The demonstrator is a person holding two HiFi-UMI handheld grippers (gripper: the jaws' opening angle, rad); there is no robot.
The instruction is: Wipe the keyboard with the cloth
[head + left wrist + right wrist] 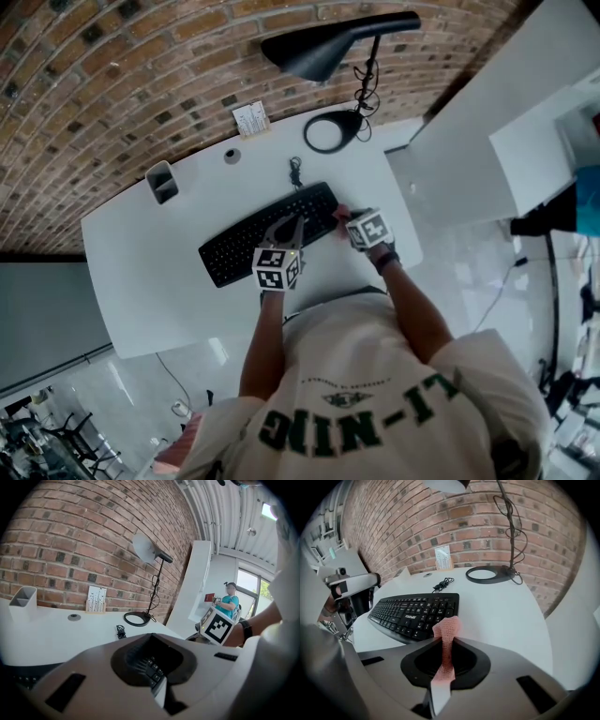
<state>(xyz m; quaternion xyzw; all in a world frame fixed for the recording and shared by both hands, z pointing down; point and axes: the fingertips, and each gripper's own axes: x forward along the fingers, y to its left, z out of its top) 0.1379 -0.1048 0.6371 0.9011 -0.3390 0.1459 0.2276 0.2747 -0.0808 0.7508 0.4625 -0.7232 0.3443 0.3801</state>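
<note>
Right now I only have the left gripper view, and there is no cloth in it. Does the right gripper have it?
Observer: Yes. The right gripper is shut on the pink cloth, with a fold sticking out past the jaws.
Operator: Where is it against the keyboard?
Observer: At the keyboard's right end, in the head view. I cannot tell whether the cloth touches the keys.
Operator: And where is my left gripper on it?
Observer: The head view puts the left gripper over the keyboard, a little right of its middle and close beside the right gripper.
</note>
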